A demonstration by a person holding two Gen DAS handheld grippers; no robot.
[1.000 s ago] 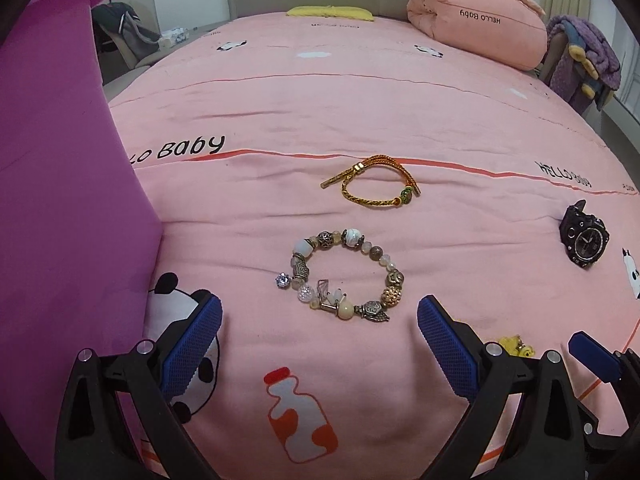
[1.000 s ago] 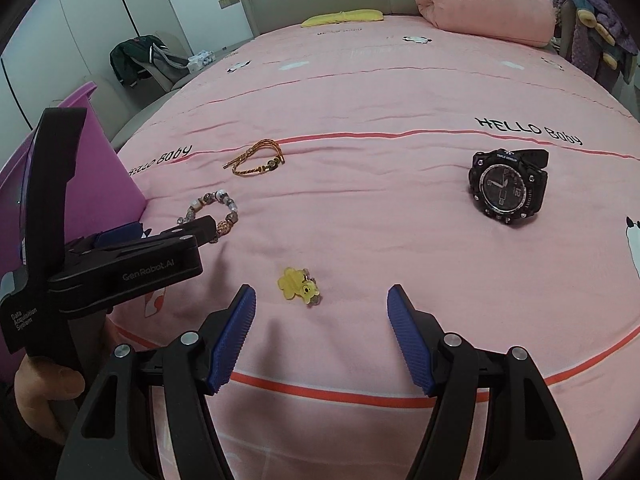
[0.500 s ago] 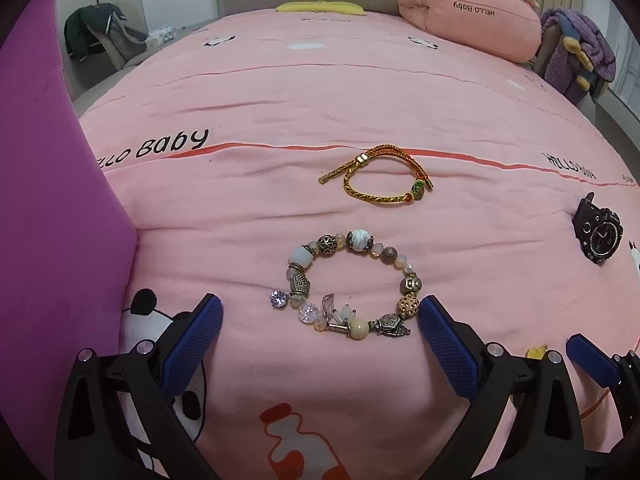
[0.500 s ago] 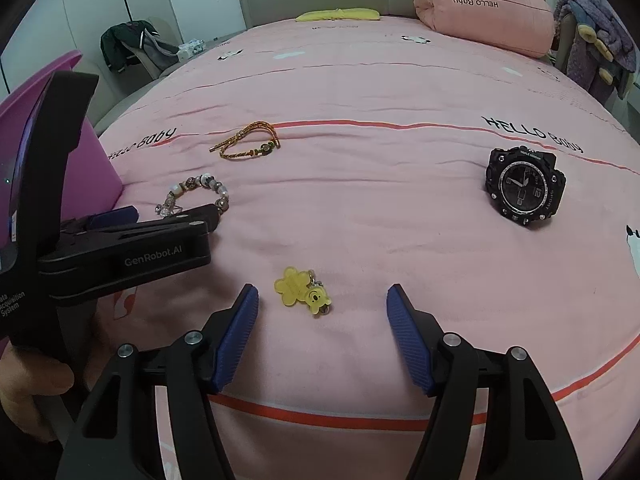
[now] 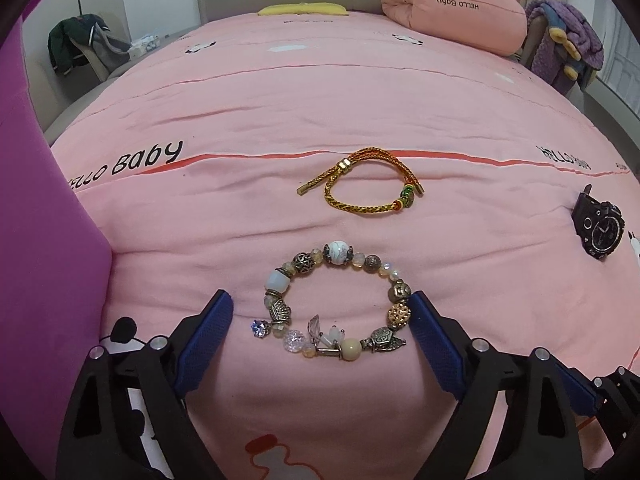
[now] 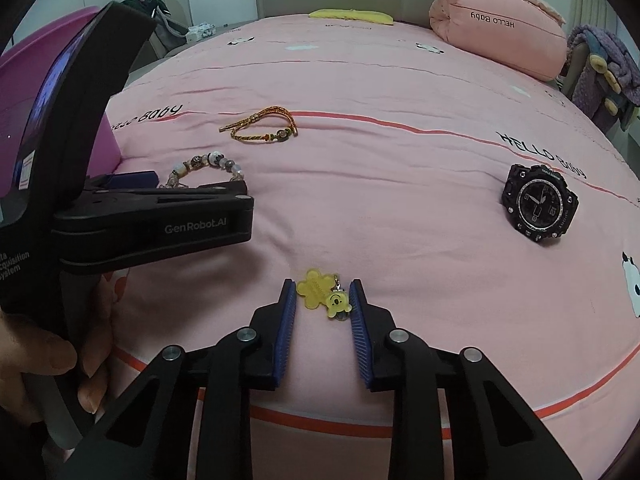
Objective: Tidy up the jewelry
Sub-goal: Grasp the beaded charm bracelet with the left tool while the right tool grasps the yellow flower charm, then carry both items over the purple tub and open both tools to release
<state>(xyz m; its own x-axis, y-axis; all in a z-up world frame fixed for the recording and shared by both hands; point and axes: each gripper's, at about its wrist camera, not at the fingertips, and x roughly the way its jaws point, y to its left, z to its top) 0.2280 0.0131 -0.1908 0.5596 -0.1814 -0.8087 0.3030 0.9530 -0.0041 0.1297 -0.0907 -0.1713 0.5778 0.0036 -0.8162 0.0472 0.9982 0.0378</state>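
Note:
A beaded charm bracelet lies on the pink bedspread between the open fingers of my left gripper; its right pad touches the beads. It also shows in the right wrist view. My right gripper has narrowed around a yellow bear charm; both pads sit at its edges, and I cannot tell if they press it. A gold braided bracelet lies farther back. A black watch lies to the right.
A purple box stands at the left edge, close to my left gripper. A pink pillow lies at the far end of the bed. A chair with clothes stands beyond the left side.
Both grippers moved forward and down. The left now straddles the beaded bracelet. The right gripper's fingers closed from wide open to the sides of the yellow charm.

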